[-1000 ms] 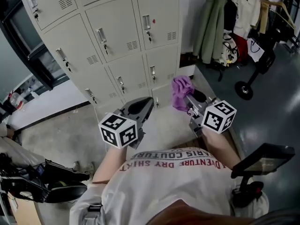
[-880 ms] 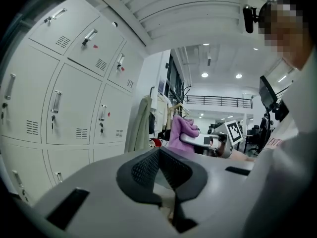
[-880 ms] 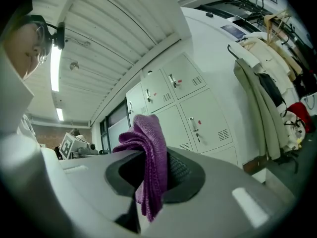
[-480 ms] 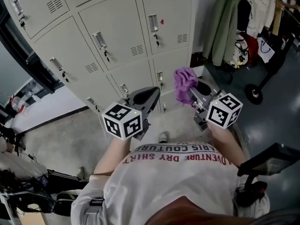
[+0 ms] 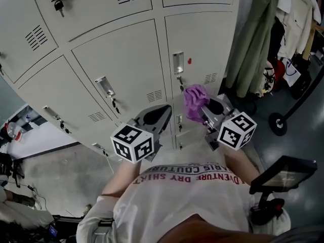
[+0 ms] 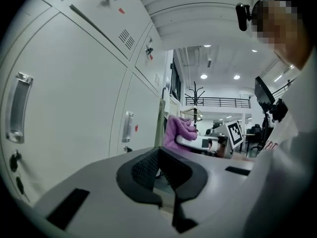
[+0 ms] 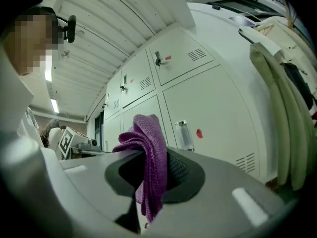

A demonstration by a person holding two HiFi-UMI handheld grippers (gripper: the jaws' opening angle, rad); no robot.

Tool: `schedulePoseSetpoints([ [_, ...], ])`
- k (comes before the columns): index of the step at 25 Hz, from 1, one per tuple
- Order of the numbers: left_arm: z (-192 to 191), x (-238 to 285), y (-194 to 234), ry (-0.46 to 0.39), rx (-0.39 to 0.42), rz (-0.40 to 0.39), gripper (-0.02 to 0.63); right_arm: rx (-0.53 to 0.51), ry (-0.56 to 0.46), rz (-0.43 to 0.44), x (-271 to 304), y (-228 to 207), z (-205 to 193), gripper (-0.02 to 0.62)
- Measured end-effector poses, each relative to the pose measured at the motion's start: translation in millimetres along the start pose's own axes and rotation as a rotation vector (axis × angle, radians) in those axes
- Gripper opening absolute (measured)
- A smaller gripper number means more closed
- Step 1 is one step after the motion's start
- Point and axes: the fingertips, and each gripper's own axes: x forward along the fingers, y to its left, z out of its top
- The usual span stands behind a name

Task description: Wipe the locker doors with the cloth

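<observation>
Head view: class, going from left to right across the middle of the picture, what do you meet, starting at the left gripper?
left gripper → purple cloth, clamped in the right gripper → green coat → black wheel

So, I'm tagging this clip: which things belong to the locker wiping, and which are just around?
Job: purple cloth, right gripper with jaws shut on it, locker doors.
Just around: left gripper, jaws shut and empty; hanging green coat.
</observation>
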Motion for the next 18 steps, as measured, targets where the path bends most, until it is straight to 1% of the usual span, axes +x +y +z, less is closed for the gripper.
schedulePoseSetpoints([
  [4, 24.0, 14.1, 32.5, -0.011, 0.031, 0.006, 0.0, -0.013, -0.02, 0.037, 34.3, -10.3, 17.2, 0.052],
  [6, 30.8, 17.4, 39.0, -0.014, 0.035, 0.01, 0.0, -0.005, -0.025, 0.049, 39.3, -15.5, 24.3, 0.052],
  [9, 36.0, 20.9, 43.4, -0.014, 0.04, 0.016, 0.0, -0.022, -0.008, 0.036, 42.0, -24.0, 29.5, 0.052],
  [14, 28.0, 25.0, 45.1, -0.025, 0.011, 0.039, -0.001, -0.097, 0.029, 0.063, 37.3, -21.2, 22.0, 0.052],
  [18, 11.4, 32.2, 45.7, 0.002, -0.019, 0.046, 0.0, -0.108, 0.023, 0.087, 39.5, -27.9, 31.0, 0.052],
])
